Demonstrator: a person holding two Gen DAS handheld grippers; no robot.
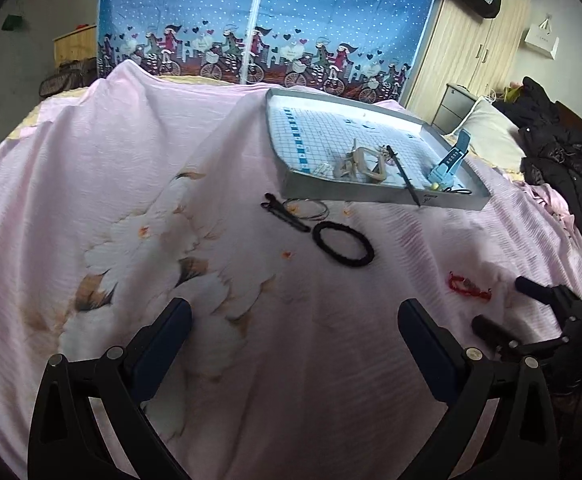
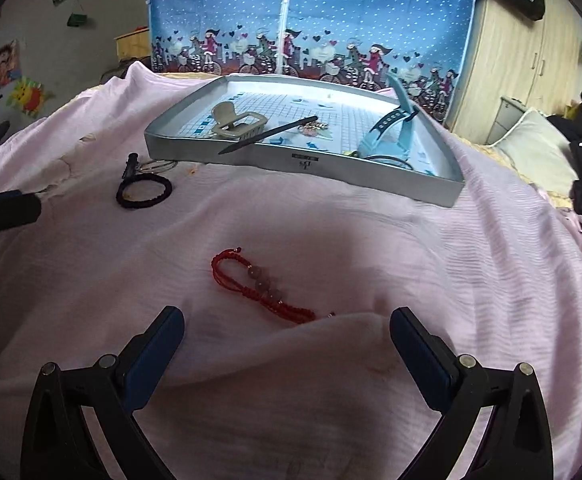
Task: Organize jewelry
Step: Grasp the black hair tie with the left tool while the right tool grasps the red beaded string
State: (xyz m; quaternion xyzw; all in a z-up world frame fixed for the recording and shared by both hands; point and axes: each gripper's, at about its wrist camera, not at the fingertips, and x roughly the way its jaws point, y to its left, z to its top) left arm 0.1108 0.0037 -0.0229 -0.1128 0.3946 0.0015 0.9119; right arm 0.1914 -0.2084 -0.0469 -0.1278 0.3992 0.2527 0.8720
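- Left tongs gape wide and empty above the pink bedsheet; black hair tie lies ahead
- Right tongs likewise spread, empty; red bracelet lies on the sheet just beyond them
- Grey tray farther back holds a beige claw clip

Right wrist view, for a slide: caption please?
Open right gripper over a red bracelet on the pink sheet, grey tray beyond.
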